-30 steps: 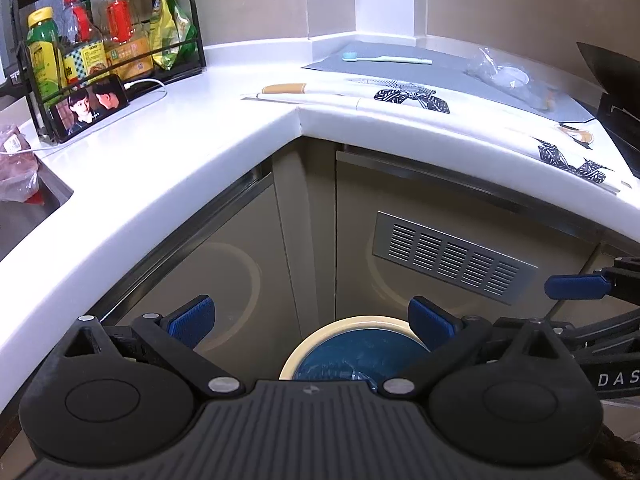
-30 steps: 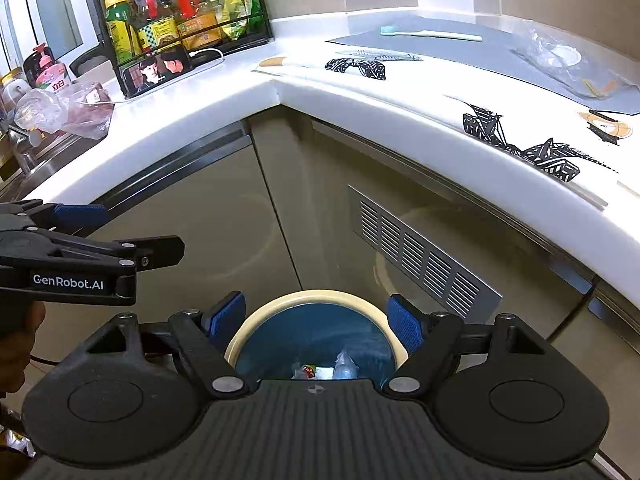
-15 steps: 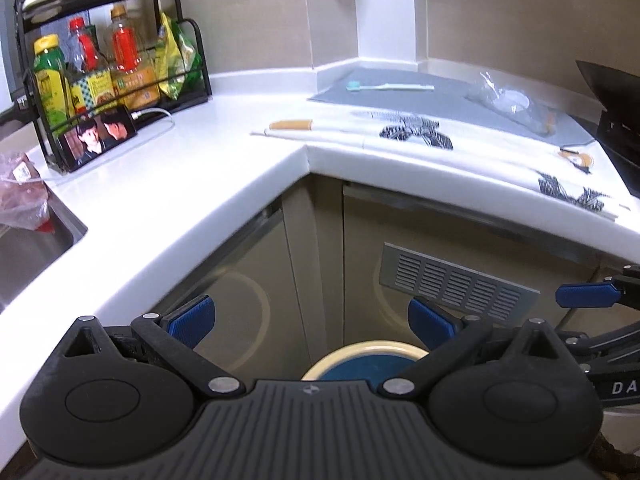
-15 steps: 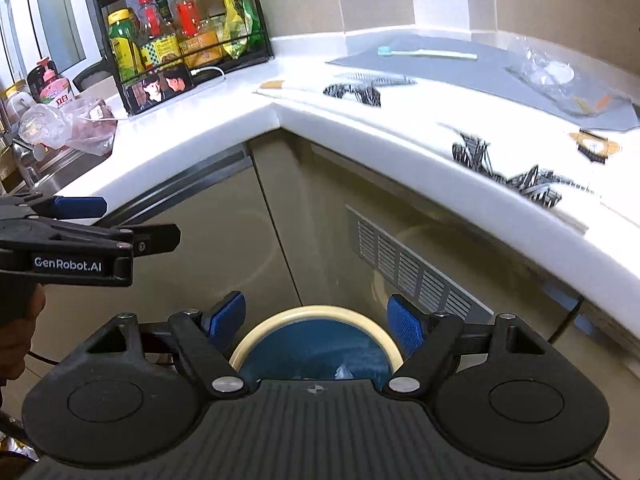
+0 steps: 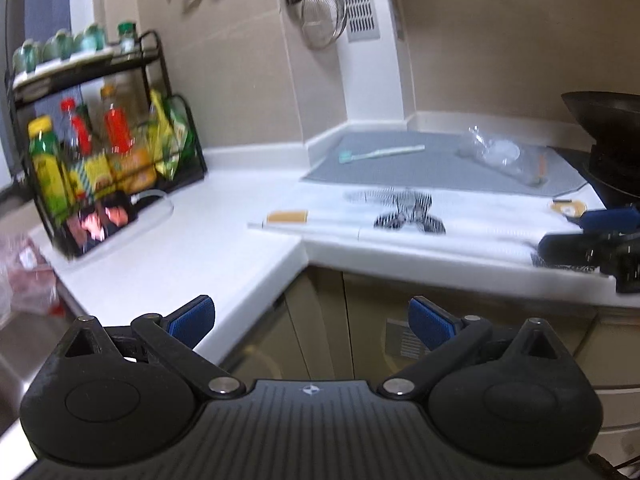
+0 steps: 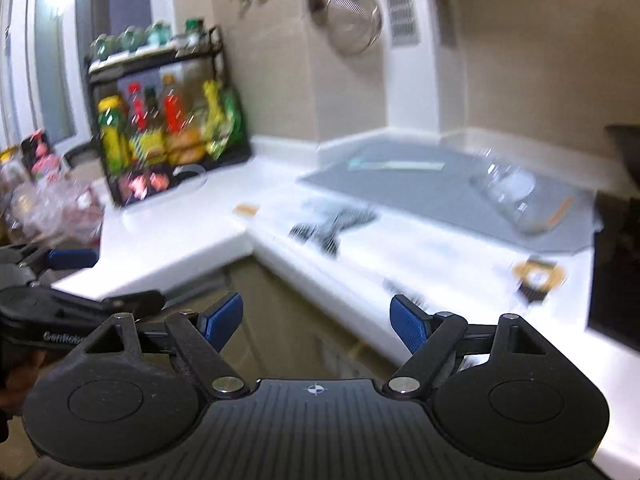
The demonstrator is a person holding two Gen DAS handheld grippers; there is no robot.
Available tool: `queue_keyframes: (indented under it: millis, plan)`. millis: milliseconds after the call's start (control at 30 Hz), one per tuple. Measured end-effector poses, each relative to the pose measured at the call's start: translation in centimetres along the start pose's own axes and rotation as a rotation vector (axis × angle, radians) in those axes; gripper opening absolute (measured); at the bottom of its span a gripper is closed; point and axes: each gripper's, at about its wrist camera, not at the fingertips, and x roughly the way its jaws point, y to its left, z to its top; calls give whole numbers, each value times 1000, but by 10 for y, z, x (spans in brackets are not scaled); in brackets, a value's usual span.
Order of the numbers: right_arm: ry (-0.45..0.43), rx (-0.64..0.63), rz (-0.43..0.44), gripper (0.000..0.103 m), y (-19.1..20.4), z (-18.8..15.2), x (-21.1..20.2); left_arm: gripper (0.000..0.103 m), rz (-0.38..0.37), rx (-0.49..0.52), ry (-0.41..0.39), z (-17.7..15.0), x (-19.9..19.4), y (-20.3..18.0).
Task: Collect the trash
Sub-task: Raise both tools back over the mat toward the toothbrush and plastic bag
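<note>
The left claw (image 5: 311, 322) and the right claw (image 6: 317, 322) both gape wide, holding nothing, each held level, side by side, facing the table's inner corner.

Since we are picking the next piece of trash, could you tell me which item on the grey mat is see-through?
The crumpled clear plastic wrapper at the grey mat's right side; the green toothbrush at its back left is opaque.

Both wrist views low before the corner countertop (image 5: 224, 232), facing its shared rack (image 6: 168, 120) and mat (image 5: 440, 160).

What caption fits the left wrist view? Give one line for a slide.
Left gripper, jaws open and empty, faces the white counter bearing a crumpled plastic bag.
</note>
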Motion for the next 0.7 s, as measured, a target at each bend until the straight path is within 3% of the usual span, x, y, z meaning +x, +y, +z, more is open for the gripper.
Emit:
queue_keyframes:
  millis: [467,700]
  plan:
    - [-103,68,-195,85,-48,30,28,103,-53,103,-85,48,36,-21]
    - [-126,87,-317,87,-83,46,58,103,-81,223,-192,91,77,-39]
